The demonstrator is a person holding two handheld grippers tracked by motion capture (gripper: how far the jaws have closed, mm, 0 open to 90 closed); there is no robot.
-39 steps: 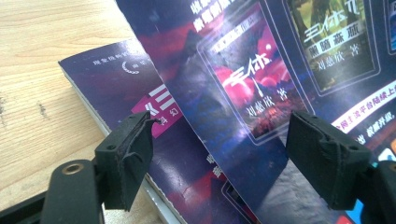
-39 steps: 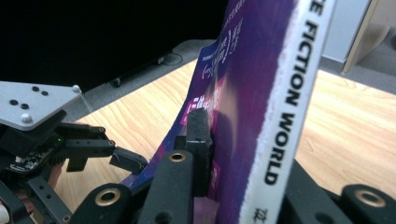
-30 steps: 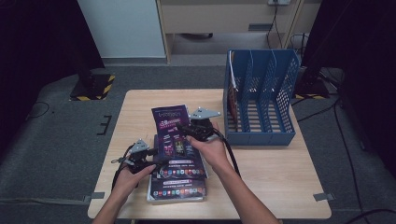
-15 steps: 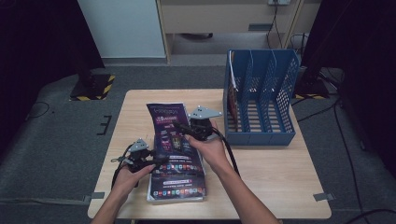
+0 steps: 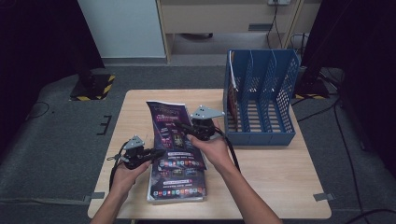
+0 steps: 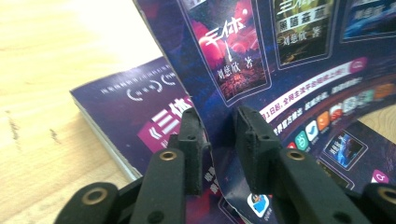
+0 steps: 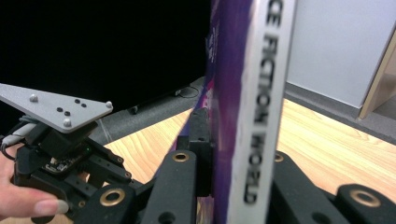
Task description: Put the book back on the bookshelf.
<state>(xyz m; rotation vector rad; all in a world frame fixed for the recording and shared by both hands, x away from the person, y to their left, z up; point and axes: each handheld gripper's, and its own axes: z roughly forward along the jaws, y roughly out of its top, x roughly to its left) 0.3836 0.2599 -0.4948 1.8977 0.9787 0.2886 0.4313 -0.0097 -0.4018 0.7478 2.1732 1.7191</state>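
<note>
High view first: the table carries the blue file rack at about two o'clock, and the magazine I lift sits near the middle, tilted up off the stack of magazines at six o'clock. My right gripper is clamped on the spine edge at the magazine's three o'clock side. My left gripper has its jaws either side of the lower edge at eight o'clock; in the left gripper view they stand narrow around the curling cover, though I cannot tell if they truly pinch. My worry: the limp cover slips or creases, or the pages sag and snag the rack's dividers.
</note>
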